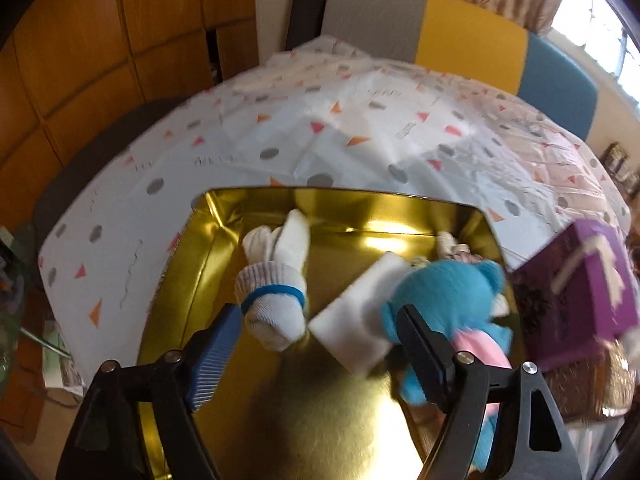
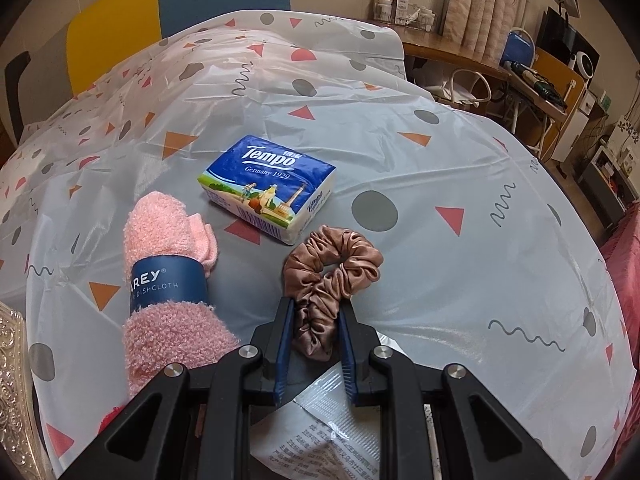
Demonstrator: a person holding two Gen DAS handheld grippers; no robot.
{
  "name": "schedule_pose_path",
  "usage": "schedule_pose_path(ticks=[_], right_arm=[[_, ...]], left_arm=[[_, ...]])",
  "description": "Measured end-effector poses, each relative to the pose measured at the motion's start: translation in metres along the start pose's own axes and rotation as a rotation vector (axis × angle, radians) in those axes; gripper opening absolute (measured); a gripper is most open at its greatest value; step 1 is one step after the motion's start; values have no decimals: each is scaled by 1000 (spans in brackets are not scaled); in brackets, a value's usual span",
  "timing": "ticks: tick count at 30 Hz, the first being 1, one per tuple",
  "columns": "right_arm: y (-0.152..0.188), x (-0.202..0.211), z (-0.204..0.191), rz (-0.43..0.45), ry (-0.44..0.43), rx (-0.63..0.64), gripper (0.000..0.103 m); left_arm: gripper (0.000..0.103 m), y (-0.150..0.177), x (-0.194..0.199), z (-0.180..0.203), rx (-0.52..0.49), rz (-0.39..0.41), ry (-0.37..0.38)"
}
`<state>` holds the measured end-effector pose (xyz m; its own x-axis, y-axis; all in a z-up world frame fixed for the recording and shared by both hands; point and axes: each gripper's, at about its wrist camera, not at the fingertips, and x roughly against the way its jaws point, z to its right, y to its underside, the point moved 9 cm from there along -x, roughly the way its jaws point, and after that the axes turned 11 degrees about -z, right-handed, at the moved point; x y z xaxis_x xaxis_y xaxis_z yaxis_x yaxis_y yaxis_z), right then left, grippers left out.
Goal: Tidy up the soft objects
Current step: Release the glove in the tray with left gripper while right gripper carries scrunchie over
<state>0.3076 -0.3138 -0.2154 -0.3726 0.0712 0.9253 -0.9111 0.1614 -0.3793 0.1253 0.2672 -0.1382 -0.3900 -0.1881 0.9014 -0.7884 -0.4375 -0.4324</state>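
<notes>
In the left wrist view a gold tin box (image 1: 192, 280) holds a white sock bundle with a blue band (image 1: 276, 280), a white sponge block (image 1: 360, 316) and a blue and pink plush toy (image 1: 452, 300). My left gripper (image 1: 320, 340) is open above the box, empty. In the right wrist view my right gripper (image 2: 316, 320) is shut on a brown satin scrunchie (image 2: 332, 268) that lies on the table. A rolled pink dishcloth with a blue band (image 2: 168, 280) lies left of it. A blue Tempo tissue pack (image 2: 268, 188) lies beyond.
A patterned plastic tablecloth (image 2: 440, 160) covers the table. A purple box (image 1: 576, 284) stands right of the gold box. A silver foil packet (image 2: 328, 432) lies under the right gripper. An embossed silver edge (image 2: 12, 380) shows at far left. Chairs (image 1: 472, 40) stand behind the table.
</notes>
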Motion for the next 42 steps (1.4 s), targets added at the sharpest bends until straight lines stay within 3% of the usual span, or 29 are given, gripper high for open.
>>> schedule_pose_path(ticks=[6, 14, 18, 21, 33, 42], right_arm=[[-1, 1, 0, 3, -4, -6, 20], [-1, 2, -3, 5, 0, 13, 16], [0, 4, -8, 4, -16, 28, 14], [-1, 6, -12, 8, -35, 39, 13], [-13, 33, -17, 88, -140, 3, 12], [-25, 113, -86, 233, -306, 152, 12]], left_arm=[[84, 18, 41, 23, -97, 117, 7], [84, 38, 81, 48, -146, 200, 42], [85, 46, 91, 56, -185, 203, 28], [94, 52, 96, 60, -197, 210, 39], [94, 70, 94, 78, -270, 191, 67], [94, 71, 92, 78, -271, 186, 98]])
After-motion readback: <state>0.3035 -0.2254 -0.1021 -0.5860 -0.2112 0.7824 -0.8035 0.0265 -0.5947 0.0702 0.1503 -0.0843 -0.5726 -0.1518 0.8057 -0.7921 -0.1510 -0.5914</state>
